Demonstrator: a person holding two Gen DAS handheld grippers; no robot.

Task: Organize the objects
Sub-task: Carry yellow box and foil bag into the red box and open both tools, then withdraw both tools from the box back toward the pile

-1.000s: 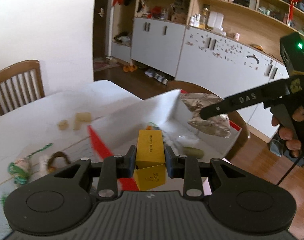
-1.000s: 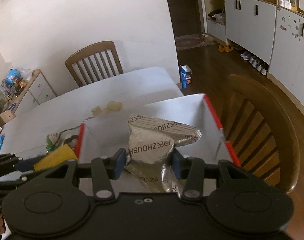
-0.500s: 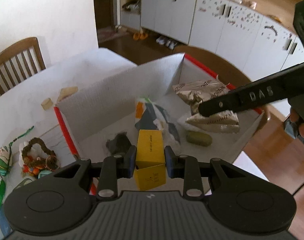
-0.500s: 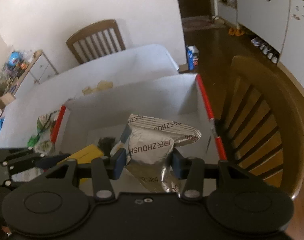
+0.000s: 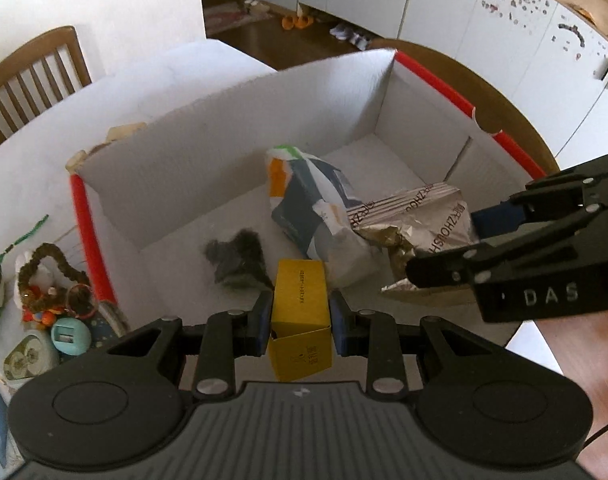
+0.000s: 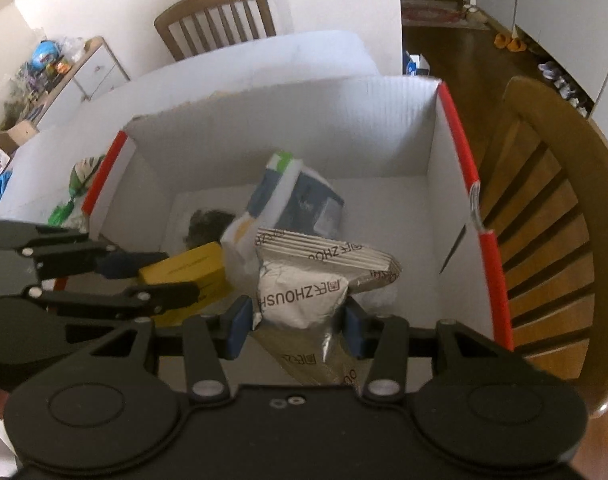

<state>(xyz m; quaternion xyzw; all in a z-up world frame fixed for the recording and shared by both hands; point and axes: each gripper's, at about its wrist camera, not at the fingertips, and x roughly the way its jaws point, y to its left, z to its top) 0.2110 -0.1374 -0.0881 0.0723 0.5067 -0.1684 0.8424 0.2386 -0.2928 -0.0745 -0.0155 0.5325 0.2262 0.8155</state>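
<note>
Left gripper (image 5: 299, 316) pinches yellow box (image 5: 300, 304), right gripper (image 6: 297, 320) pinches foil bag (image 6: 304, 292); both held over white bin (image 5: 223, 132), likely for dropping in.

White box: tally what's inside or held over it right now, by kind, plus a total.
Snack bags: 2, the silver foil bag in the right gripper and the white-blue bag
Yellow carton in the left gripper: 1
Dark fuzzy clump: 1
Total: 4
</note>
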